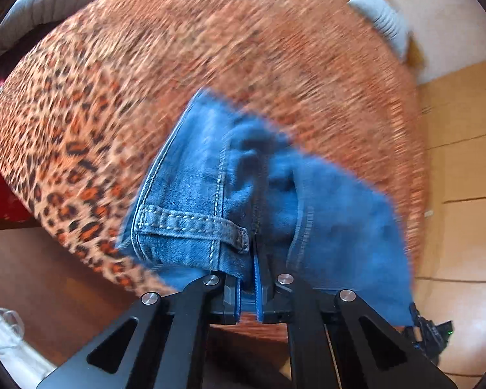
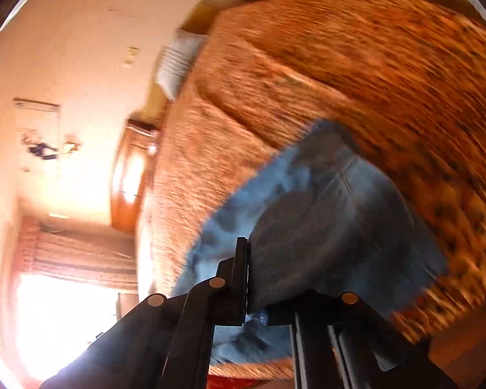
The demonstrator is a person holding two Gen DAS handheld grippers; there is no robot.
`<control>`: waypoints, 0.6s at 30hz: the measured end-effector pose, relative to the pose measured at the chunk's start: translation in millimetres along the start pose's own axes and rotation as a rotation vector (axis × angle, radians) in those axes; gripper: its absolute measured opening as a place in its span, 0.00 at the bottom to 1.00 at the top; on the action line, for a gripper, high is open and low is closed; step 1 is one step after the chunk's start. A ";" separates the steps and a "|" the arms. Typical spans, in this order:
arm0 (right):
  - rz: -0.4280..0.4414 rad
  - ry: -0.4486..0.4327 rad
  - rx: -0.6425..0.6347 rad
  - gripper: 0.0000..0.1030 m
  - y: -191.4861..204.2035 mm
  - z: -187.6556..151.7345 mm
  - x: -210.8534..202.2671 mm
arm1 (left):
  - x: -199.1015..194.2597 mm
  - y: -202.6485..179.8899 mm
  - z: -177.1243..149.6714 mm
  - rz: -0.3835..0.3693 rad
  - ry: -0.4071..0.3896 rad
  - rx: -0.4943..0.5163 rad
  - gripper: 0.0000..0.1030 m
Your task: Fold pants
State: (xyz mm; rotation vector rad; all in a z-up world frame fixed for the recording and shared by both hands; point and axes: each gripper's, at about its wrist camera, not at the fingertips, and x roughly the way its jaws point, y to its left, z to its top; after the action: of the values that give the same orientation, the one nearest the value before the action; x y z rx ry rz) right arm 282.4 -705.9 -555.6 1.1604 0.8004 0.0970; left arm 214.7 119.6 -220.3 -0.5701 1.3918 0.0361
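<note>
Left gripper (image 1: 248,287) is clamped on the waistband edge of the jeans (image 1: 210,194), with denim pinched between its two pads just beyond a belt loop (image 1: 191,222); right gripper (image 2: 248,278) is likewise closed on a fold of the same jeans (image 2: 333,227), cloth bunched against and partly covering its right-hand finger. Ahead of and below both tools the garment hangs and trails onto the leopard-print bedspread (image 1: 113,81), which fills the far field of each view; a pale pillow (image 1: 382,19) lies at the far edge of the bed. Both views are motion-blurred, so the far end of the legs cannot be made out. Denim of this weight is judged soft but fairly heavy and not slippery: it will drape, swing and pull downward from each grip point. Preferred hold points are the stitched waistband and side seams, where layered fabric resists slipping and tearing. Thin single layers are likely to slide out under load
</note>
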 end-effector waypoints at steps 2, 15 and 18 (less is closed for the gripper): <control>-0.158 0.084 -0.001 0.10 -29.8 -3.9 24.4 | 39.2 15.7 1.3 0.044 0.132 -0.064 0.07; -0.339 -0.022 -0.086 0.60 -6.7 48.4 -24.1 | -40.3 39.0 28.6 -0.046 0.055 0.048 0.38; -0.272 0.045 -0.198 0.63 34.7 62.6 14.9 | -38.7 35.9 62.2 -0.050 -0.019 -0.024 0.60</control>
State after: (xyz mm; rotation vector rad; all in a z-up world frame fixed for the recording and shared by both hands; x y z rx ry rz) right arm 342.5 -732.9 -523.8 0.8572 0.9593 -0.0231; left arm 251.1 187.2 -192.9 -0.6235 1.3599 0.0180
